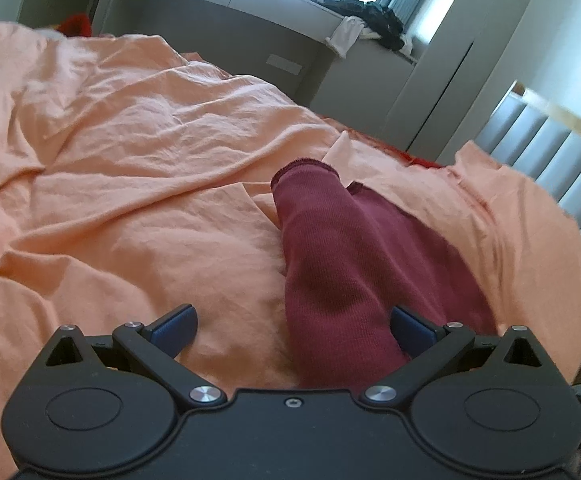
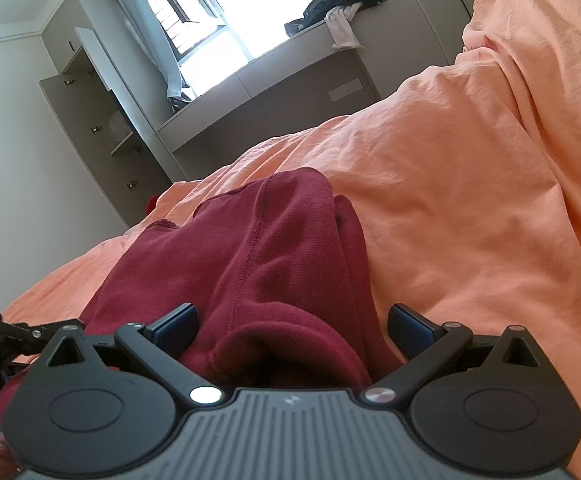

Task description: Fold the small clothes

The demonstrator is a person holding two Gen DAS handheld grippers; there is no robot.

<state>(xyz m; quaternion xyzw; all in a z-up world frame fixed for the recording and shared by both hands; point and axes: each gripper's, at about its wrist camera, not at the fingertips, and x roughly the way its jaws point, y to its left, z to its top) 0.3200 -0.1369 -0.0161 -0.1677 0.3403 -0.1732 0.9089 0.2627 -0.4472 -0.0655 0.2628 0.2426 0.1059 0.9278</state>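
A small dark red knit garment [image 1: 342, 256] lies on the orange bed sheet [image 1: 130, 168], its hemmed end pointing away from me. My left gripper [image 1: 292, 328] is open, low over the bed, with the garment's near end between its blue fingertips, closer to the right one. In the right wrist view the same garment [image 2: 258, 256] lies bunched, a seam running along it. My right gripper [image 2: 292, 328] is open, with a fold of the garment between its blue fingertips. Neither gripper holds the cloth.
The rumpled orange sheet [image 2: 470, 184] rises to the right. A grey window ledge [image 1: 282, 32] carries a pile of dark and white clothes [image 1: 366, 20]. A padded headboard [image 1: 550, 160] stands at right. An open grey cupboard [image 2: 102, 120] stands at left.
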